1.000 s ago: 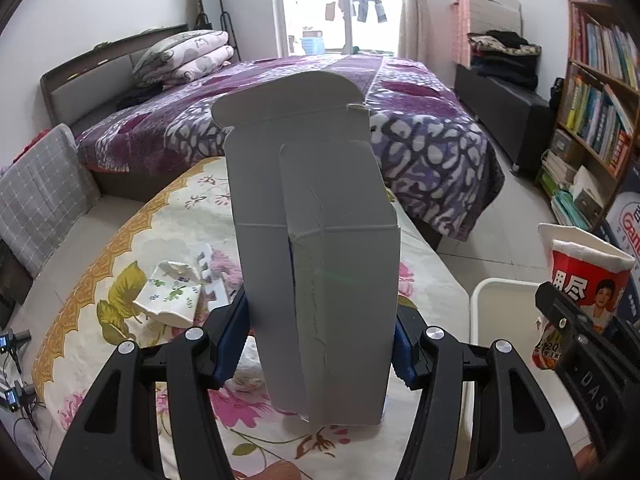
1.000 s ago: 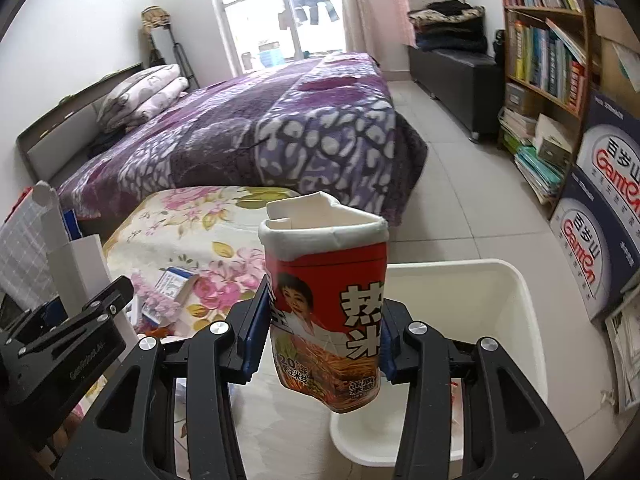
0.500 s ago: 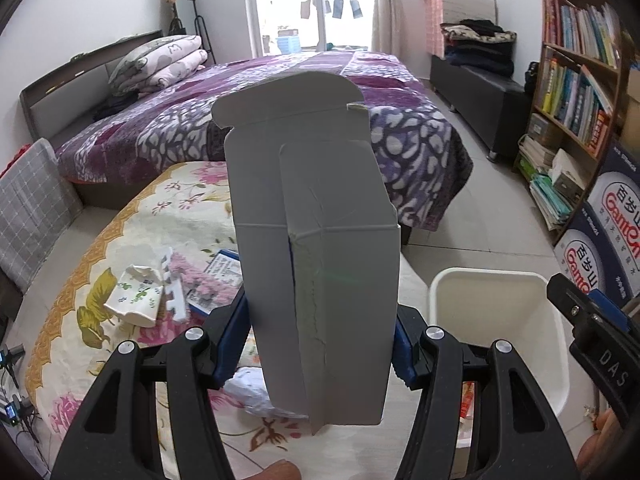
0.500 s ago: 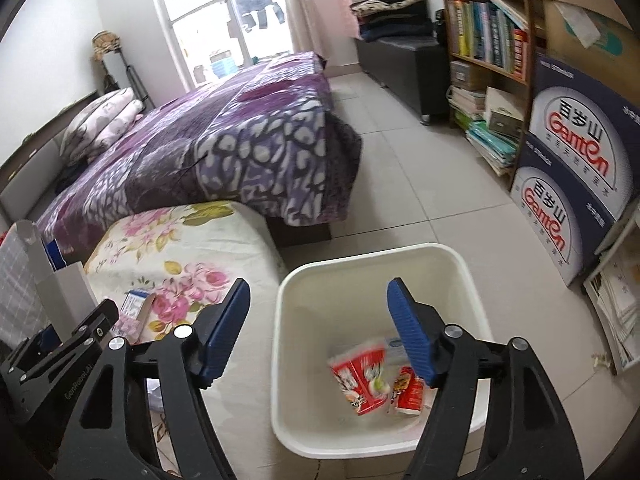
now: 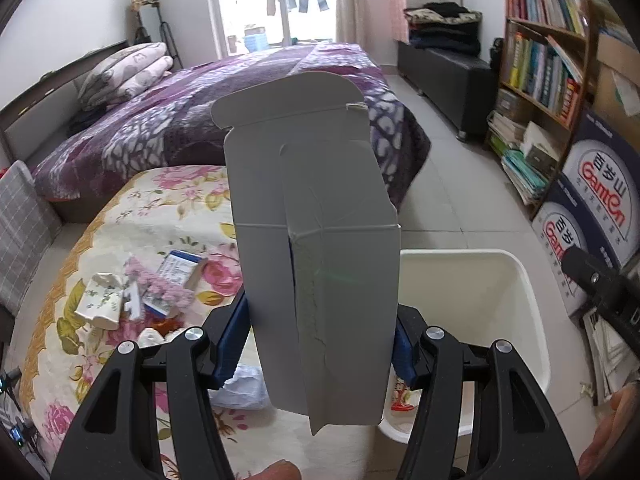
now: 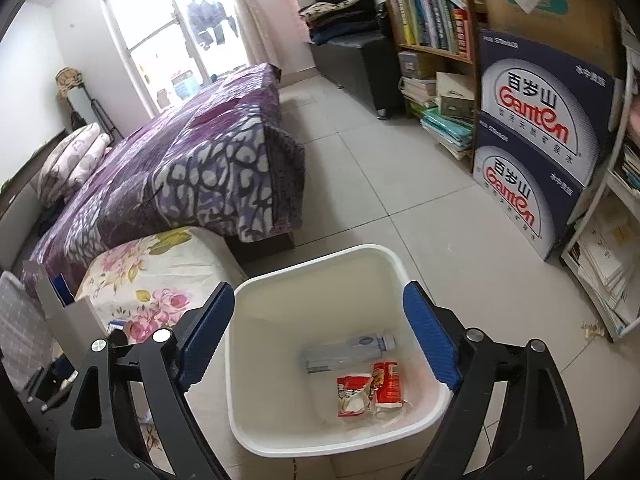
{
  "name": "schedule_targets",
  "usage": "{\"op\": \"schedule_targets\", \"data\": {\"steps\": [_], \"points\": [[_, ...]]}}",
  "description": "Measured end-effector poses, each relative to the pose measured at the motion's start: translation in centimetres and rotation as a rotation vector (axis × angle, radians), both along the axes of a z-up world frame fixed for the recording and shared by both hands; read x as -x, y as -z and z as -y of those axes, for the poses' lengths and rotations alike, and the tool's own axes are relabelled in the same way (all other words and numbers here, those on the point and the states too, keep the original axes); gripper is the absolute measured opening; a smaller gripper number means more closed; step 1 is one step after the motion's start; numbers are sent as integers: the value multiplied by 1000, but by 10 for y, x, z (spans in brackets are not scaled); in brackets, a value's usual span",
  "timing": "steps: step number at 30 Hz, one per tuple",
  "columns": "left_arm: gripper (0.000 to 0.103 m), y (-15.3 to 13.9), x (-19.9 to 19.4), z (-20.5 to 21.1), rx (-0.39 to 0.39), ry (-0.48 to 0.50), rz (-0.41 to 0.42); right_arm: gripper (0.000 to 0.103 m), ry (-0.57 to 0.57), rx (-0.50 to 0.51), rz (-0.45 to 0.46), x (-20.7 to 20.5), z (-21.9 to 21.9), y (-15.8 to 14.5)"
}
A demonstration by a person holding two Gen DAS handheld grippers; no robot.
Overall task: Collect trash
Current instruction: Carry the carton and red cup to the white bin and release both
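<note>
Grey carton (image 5: 316, 264) clamped upright in left gripper (image 5: 316, 344), long axis along the fingers, white bin (image 5: 516, 276) just beyond and to its right; right gripper (image 6: 320, 336) over bin, jaws opening, nothing between

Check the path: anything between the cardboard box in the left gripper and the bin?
Nothing visible. The cardboard box sits clamped in the left gripper, the white bin open-topped just beyond it.
</note>
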State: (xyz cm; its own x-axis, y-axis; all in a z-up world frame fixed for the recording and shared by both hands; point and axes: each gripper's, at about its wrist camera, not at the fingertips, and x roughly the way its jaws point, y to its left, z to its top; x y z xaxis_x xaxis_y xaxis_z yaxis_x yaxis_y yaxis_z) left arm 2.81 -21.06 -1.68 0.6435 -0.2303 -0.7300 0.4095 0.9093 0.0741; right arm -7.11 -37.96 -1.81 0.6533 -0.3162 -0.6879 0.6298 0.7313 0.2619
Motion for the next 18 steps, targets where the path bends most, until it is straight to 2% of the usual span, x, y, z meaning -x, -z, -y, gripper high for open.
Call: {"op": "schedule_targets", "data": {"steps": [7,9,10,15,18], "points": [[62,5,6,20,23,91,-61,92,60,-11,6,15,17,-1],[75,6,8,24,44,113,-78,92,73,-18,6,20,22,0],[76,6,9,26,49,118,-82,93,77,-20,6,21,24,1],[80,8,12,31,59,141,-105,94,91,-24,2,28,31,2],[81,12,14,33,38,140,-103,94,93,-34,-2,29,33,4]]}}
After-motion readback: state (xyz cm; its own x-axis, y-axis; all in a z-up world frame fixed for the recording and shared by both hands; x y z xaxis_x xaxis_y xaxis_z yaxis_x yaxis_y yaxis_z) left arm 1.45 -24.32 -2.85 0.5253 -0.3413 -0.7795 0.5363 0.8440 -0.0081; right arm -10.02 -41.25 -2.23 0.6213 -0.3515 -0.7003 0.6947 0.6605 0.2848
